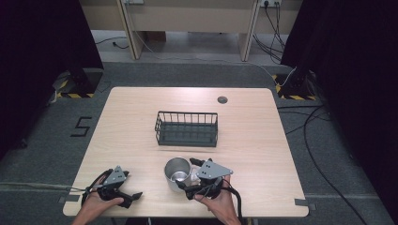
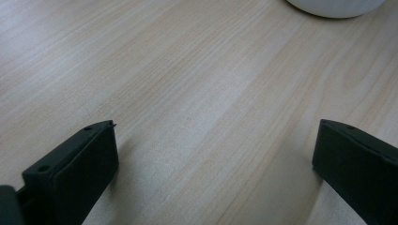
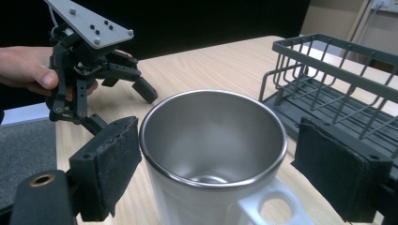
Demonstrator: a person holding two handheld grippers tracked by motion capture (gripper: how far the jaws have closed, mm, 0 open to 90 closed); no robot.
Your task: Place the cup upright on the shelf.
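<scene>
The right gripper (image 3: 216,173) stands with its jaws spread on either side of a steel mug (image 3: 213,154), the left pad close against the mug's wall and the right pad apart from it; no pinch is made yet. The mug stands upright and empty on the table (image 1: 141,117) near the front edge, its white handle turned toward the gripper. The left gripper (image 2: 213,154) rests low over bare wood to the mug's left, jaws wide apart and holding nothing. Judged from this, the work is at its start: the approach is done, while the grasp, lift and any placing remain. The likely destination, a dark wire basket (image 1: 187,128), sits empty just beyond the mug toward the table's middle. Its near wall stands between mug and basket floor, so the mug would need lifting clear over it. Nothing else obstructs the path.
</scene>
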